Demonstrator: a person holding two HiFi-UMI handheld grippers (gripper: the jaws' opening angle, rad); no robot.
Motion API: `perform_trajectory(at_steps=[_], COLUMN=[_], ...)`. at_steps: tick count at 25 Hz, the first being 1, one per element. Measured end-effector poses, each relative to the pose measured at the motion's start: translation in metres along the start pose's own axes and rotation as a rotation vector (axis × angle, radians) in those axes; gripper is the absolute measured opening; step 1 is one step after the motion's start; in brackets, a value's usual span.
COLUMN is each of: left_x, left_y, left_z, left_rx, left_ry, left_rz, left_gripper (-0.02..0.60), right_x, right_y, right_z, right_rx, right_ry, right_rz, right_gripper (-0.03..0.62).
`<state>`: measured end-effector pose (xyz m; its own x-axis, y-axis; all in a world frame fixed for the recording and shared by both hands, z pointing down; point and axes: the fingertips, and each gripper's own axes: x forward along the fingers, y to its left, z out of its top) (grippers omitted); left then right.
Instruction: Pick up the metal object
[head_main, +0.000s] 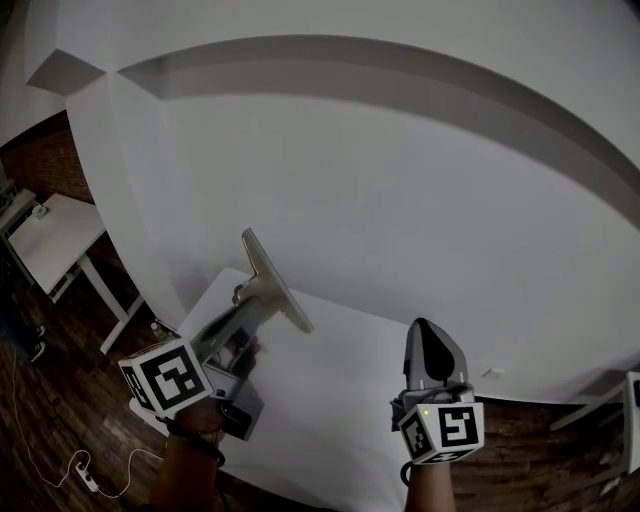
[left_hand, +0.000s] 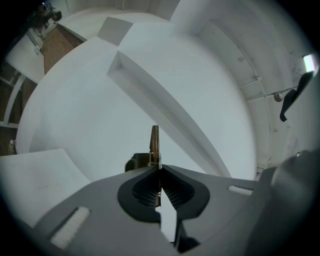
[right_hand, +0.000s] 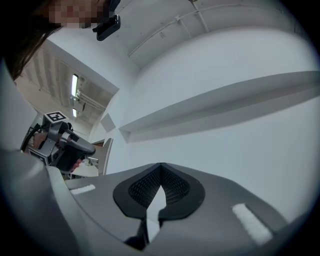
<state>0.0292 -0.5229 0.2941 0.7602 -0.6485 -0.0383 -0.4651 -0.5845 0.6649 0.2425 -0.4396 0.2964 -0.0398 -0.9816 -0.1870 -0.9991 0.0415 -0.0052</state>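
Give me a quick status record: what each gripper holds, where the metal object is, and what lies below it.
left gripper: jaws shut on the metal object
metal object: thin flat piece, seen edge-on in the left gripper view, sticking out past the jaw tips
object position: appears raised clear of the table, tilted up toward the wall
right gripper: jaws together, nothing between them, apart from the object
task status: object looks picked up

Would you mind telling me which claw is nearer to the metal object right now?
Left. The left claw is shut on the metal object, holding it raised; the right claw is shut, empty, and well off to its right.
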Motion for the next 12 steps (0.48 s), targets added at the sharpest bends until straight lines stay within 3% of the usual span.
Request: perform_trajectory(at_steps=[12], left_x=[-0.0021], left_y=[-0.0004], left_z=[-0.0006], left_rx=[0.001], left_ry=[0.0], left_rz=[-0.001], left_gripper=[0.002], right_x=[-0.0008], right_y=[0.0021], right_z=[0.0034], right_rx=[0.002], right_ry=[-0.005], right_rz=[0.004], right_gripper=[0.011])
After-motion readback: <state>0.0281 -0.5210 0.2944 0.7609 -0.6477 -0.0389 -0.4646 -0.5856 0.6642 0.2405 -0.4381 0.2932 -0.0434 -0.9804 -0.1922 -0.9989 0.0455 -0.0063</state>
